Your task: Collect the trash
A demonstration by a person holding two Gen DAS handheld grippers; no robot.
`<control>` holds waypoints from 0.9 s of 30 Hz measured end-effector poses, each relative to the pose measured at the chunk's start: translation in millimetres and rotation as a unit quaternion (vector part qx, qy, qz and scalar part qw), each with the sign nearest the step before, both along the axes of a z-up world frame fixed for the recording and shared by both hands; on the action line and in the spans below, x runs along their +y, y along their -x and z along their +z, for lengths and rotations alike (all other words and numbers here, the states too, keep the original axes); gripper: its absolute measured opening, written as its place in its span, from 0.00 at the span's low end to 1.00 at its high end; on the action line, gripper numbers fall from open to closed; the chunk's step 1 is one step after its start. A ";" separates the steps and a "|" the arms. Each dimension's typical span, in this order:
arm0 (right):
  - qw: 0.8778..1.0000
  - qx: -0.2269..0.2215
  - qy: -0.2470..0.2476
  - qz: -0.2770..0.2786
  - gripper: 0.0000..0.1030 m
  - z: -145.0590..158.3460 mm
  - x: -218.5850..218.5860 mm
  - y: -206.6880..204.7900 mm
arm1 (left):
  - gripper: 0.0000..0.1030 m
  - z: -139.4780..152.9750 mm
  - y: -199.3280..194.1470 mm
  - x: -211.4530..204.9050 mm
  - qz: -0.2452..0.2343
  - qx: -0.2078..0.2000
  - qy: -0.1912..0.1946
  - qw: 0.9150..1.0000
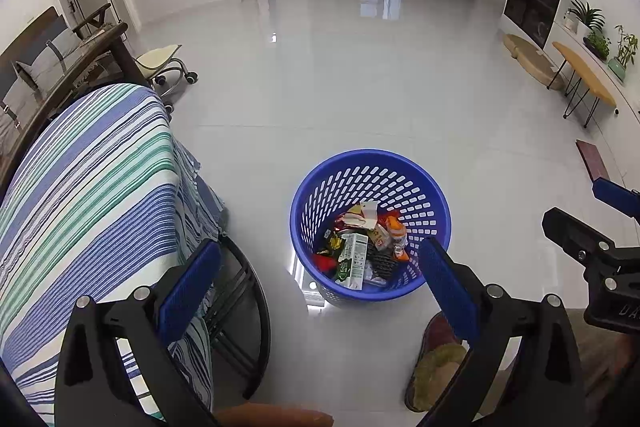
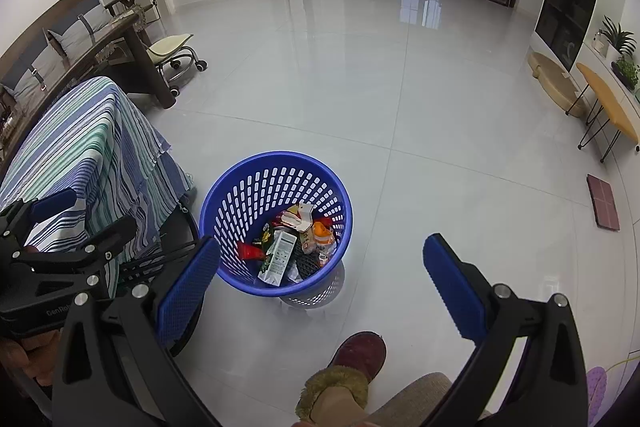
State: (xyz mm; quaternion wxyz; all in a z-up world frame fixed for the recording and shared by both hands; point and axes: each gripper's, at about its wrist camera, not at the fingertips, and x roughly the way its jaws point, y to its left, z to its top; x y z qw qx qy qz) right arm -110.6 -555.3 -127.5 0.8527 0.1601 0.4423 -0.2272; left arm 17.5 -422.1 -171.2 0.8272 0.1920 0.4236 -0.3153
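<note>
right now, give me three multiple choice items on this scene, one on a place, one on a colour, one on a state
1. Where does the basket stand?
A. on the striped table
B. on the tiled floor beside the striped table
C. on the yellow bench

2. What colour is the basket?
A. blue
B. red
C. white

3. How do the two claws stand?
A. both open and empty
B. both shut on trash
C. left shut, right open

Answers:
1 B, it sits on the floor next to the striped cloth.
2 A, its perforated wall is blue.
3 A, the left claw and right claw each show fingers wide apart with nothing between; the trash lies in the basket.
</note>
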 end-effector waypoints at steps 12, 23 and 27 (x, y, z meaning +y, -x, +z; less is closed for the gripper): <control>1.000 0.003 0.002 -0.003 0.95 -0.7 1.0 1.0 | 0.95 0.7 -0.1 -1.0 -0.002 0.000 -0.002 1.000; 1.000 0.005 0.002 -0.009 0.96 -2.7 0.5 3.9 | 0.95 2.3 6.8 -4.7 -0.005 -0.011 0.004 1.000; 1.000 0.004 0.004 -0.012 0.95 -1.3 1.5 4.7 | 0.95 1.9 9.2 -6.0 -0.006 -0.012 0.004 1.000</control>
